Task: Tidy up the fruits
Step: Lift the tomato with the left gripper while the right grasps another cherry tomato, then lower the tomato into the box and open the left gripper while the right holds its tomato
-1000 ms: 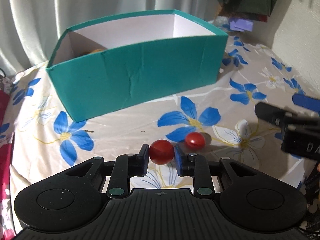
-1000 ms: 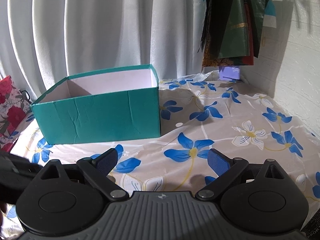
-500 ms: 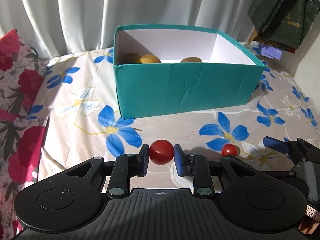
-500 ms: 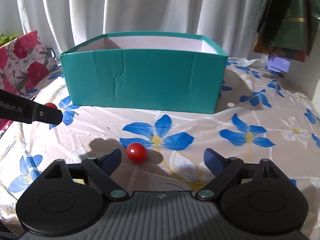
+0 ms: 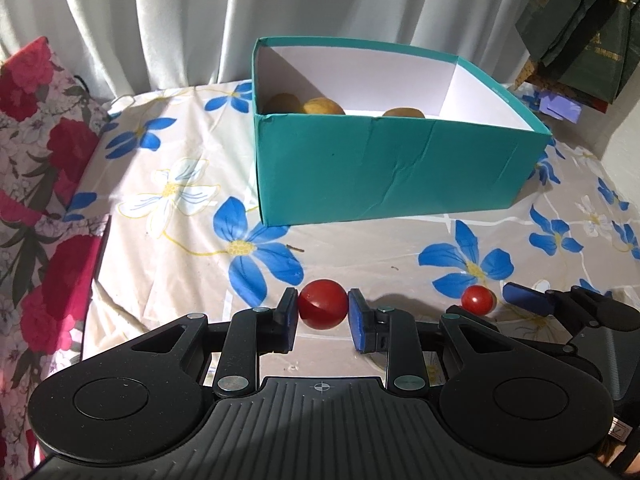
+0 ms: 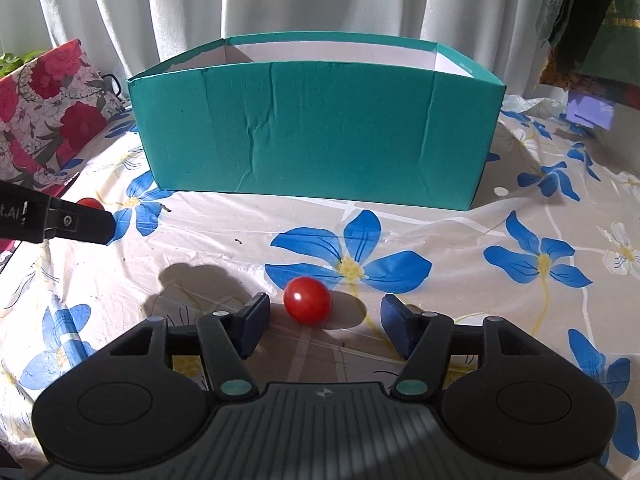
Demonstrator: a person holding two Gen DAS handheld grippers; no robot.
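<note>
Left gripper (image 5: 323, 312) clamped on a red tomato (image 5: 323, 309), pads touching both its sides, held clear of the floral cloth (image 5: 168, 240). Right gripper (image 6: 324, 322) wide open, low over the cloth, with a second tomato (image 6: 307, 299) lying between its pads and touching neither. Teal box (image 5: 392, 168) stands behind, open-topped, three brownish fruits (image 5: 323, 106) inside against its near wall.

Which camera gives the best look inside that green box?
The left wrist view: it looks down into the green box, showing brownish fruits against its white interior. The right wrist view shows mostly the outer front wall, contents hidden.
</note>
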